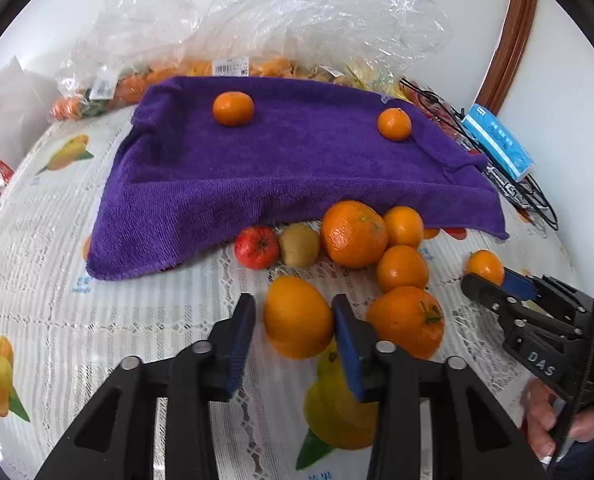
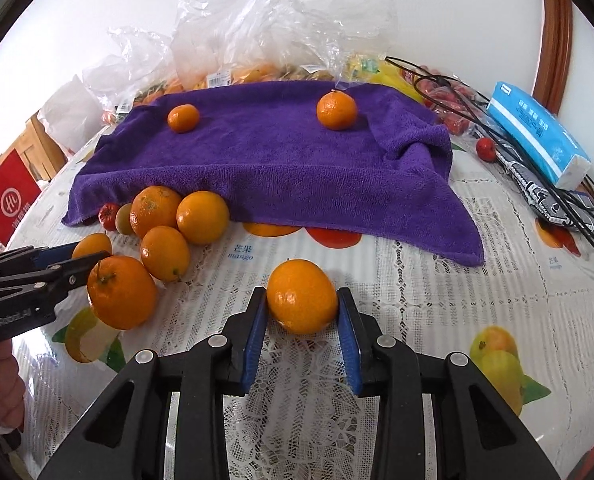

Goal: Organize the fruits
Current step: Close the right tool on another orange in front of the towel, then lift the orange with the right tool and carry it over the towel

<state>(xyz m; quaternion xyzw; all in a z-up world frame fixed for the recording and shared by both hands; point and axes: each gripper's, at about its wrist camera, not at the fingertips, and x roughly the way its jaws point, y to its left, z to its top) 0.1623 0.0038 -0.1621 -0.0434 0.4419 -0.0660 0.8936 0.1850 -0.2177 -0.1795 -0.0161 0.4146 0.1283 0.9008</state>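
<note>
my left gripper (image 1: 294,322) has an orange (image 1: 298,317) between its blue pads; the right-hand pad touches the fruit, while on the other side i see a thin sliver of gap, so i can't say the grip is firm. my right gripper (image 2: 301,312) is closed onto a second orange (image 2: 301,301), both pads pressing its sides, and that fruit sits on the lace-patterned tablecloth (image 2: 417,280), alone, well apart from the rest.

just beside the left gripper's orange lies a stemmed orange (image 1: 407,321), and behind it a cluster at the front edge of the purple towel (image 1: 289,160): a big orange (image 1: 353,233), two smaller ones (image 1: 403,225) (image 1: 401,268), a kiwi (image 1: 299,245) and a small red apple (image 1: 256,247). two mandarins (image 1: 233,108) (image 1: 394,124) rest on top of the towel, well apart from each other.

behind the towel are clear plastic bags (image 1: 257,20) with more fruit inside. off to the right i see a blue tissue pack (image 2: 537,132) lying over black cables (image 2: 497,120), and one tiny red fruit (image 2: 485,149) near them.
</note>
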